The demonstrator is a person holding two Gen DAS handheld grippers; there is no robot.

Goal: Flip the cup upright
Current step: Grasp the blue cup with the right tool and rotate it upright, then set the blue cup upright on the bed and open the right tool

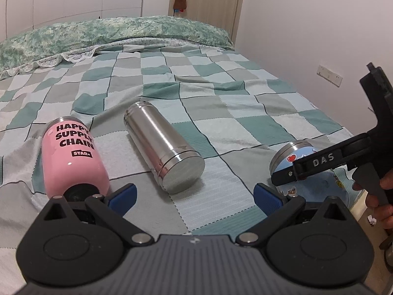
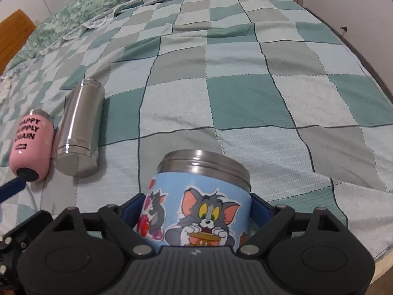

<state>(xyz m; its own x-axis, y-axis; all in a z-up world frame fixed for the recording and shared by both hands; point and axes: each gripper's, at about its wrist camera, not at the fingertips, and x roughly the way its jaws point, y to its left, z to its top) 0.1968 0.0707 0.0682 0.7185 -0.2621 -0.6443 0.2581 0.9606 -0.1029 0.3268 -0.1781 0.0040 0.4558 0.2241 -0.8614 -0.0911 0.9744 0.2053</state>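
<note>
A blue cartoon cup [image 2: 196, 206] with a steel rim lies between the blue pads of my right gripper [image 2: 196, 209], which is closed against its sides. In the left wrist view the same cup [image 1: 287, 157] lies at the bed's right edge under the right gripper's black finger [image 1: 316, 163]. My left gripper [image 1: 195, 196] is open and empty, low over the bedspread. A steel flask [image 1: 162, 145] lies on its side just ahead of it. A pink cup [image 1: 73, 157] lies on its side to the left.
The checked green bedspread [image 1: 221, 113] covers the bed. A floral pillow roll [image 1: 110, 32] lies at the far end. A white wall [image 1: 319, 36] runs along the right. The steel flask [image 2: 78, 127] and pink cup [image 2: 32, 142] lie left of my right gripper.
</note>
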